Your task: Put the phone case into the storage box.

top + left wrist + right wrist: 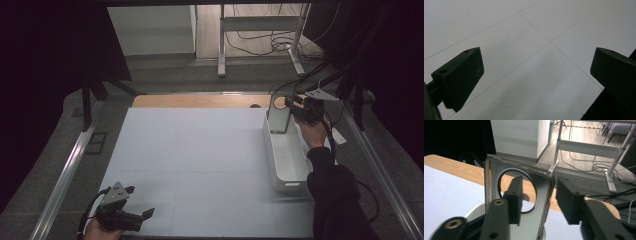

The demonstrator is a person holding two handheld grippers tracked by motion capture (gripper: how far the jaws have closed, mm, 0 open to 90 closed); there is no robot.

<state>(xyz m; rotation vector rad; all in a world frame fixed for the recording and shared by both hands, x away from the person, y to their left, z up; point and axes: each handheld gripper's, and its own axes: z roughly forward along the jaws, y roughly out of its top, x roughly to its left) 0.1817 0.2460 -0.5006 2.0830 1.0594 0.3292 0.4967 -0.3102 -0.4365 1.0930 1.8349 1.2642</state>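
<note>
You had the phone case (pixel 279 116) standing upright at the far end of the white tray (pixel 289 177), its lower edge down inside that end and its round camera cut-out up top; judging from that, the placing was all but done, and what was left was to let it settle and draw your hand clear of the tray. Your right gripper (pixel 541 203) sat at the tray's far end with the case between its jaws; in the right gripper view one jaw showed through the cut-out behind the panel and the other stood off its near edge with a gap, so the pads were loosened and no longer pinching; the case looked to be leaning on the tray wall rather than on you, though its foot was hidden. Your right hand (pixel 314 131) reached along the tray's right side, forearm running beside it, the gripper pointed inward at the case; your left gripper (pixel 131 216) rested well away from the tray, at the near left corner of the white mat (pixel 200 150), jaws spread wide over bare surface with nothing between them.
</note>
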